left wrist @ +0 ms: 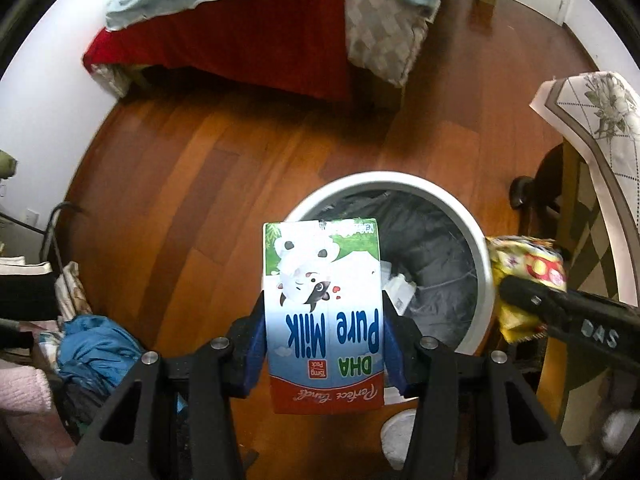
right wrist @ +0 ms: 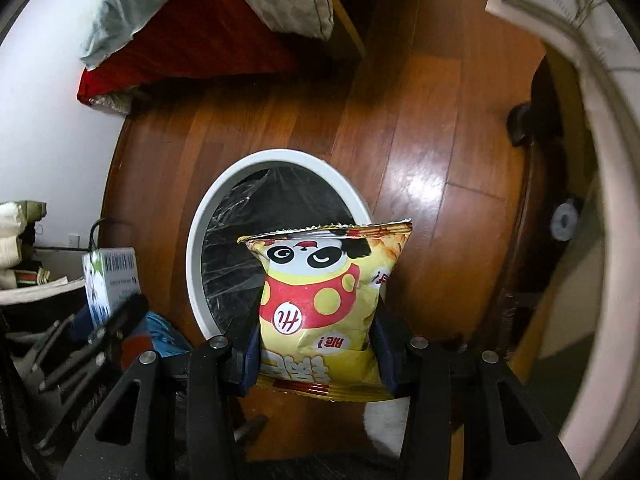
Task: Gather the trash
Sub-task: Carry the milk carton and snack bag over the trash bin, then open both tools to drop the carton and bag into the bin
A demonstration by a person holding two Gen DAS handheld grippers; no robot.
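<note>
My left gripper is shut on a blue, white and green "Pure Milk" carton, held above the near left rim of a white round trash bin lined with a dark bag, with white paper scraps inside. My right gripper is shut on a yellow snack bag with a panda print, held above the bin's near right rim. In the left wrist view the snack bag and right gripper appear at the right. In the right wrist view the carton appears at the left.
The bin stands on a wooden floor. A bed with a red cover, pale blanket and grey pillow lies behind. A table with a floral cloth is at the right. Clothes, including blue fabric, pile at the left.
</note>
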